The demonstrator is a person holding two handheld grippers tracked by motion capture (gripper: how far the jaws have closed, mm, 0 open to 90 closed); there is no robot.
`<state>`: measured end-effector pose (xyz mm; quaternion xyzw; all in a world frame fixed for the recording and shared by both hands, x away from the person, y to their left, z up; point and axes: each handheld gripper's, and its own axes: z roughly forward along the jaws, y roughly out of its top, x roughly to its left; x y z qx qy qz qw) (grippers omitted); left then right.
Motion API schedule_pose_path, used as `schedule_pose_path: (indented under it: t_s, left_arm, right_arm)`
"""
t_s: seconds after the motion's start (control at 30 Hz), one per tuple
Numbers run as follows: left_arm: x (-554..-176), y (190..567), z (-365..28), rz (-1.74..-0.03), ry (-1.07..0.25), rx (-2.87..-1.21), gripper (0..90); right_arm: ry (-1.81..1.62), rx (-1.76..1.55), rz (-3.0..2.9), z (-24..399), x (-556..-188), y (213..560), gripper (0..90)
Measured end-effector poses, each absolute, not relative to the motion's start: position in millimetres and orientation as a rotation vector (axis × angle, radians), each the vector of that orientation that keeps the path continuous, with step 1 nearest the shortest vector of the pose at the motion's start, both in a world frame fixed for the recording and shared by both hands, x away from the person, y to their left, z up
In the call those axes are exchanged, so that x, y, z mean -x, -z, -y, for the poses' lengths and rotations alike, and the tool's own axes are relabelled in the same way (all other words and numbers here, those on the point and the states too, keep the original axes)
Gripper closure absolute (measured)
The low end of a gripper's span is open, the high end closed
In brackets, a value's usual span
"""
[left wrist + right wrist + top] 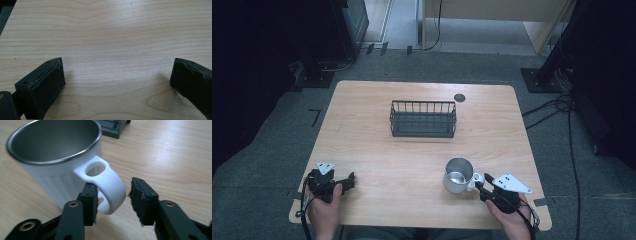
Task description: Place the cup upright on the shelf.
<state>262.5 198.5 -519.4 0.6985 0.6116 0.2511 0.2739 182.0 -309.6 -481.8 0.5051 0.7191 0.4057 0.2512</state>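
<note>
While the left hand (324, 202) rests at the table's (377, 165) near left edge, its left gripper (346, 183) points right, jaws spread wide over bare wood. At the near right, the right hand (512, 220) aims the right gripper (481, 184) left at a white steel-lined mug (458, 175). Its jaws stand parted around the mug's handle (107, 186); one pad touches it, the other is apart. A dark wire basket (423, 119) sits farther back, centre.
</note>
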Motion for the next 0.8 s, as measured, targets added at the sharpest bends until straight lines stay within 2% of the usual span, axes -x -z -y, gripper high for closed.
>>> schedule_pose_path:
  t_s: [0.13, 0.3, 0.4, 0.67, 0.8]
  left_arm:
    - [-262.5, 519.4, -198.6, -1.645, -0.676, -1.879, 0.0]
    - [-262.4, 519.4, -198.5, -1.645, -0.676, -1.878, 0.0]
    - [-262.5, 519.4, -198.6, -1.645, -0.675, -1.878, 0.0]
    - [-262.5, 519.3, -198.5, -1.645, -0.676, -1.879, 0.0]
    - [-262.5, 519.4, -198.5, -1.645, -0.676, -1.878, 0.0]
  right_arm:
    - [-1.107, -1.41, -1.89, 308.6, -183.8, 485.0, 65.0]
    - [-1.064, -1.406, -1.86, 301.9, -192.3, 492.1, 64.0]
    - [-1.054, -1.413, -1.834, 299.3, -196.8, 494.8, 69.9]
    - [-1.071, -1.382, -1.741, 298.5, -200.4, 484.8, 76.4]
    - [-1.074, -1.36, -1.744, 299.3, -203.0, 479.6, 76.7]
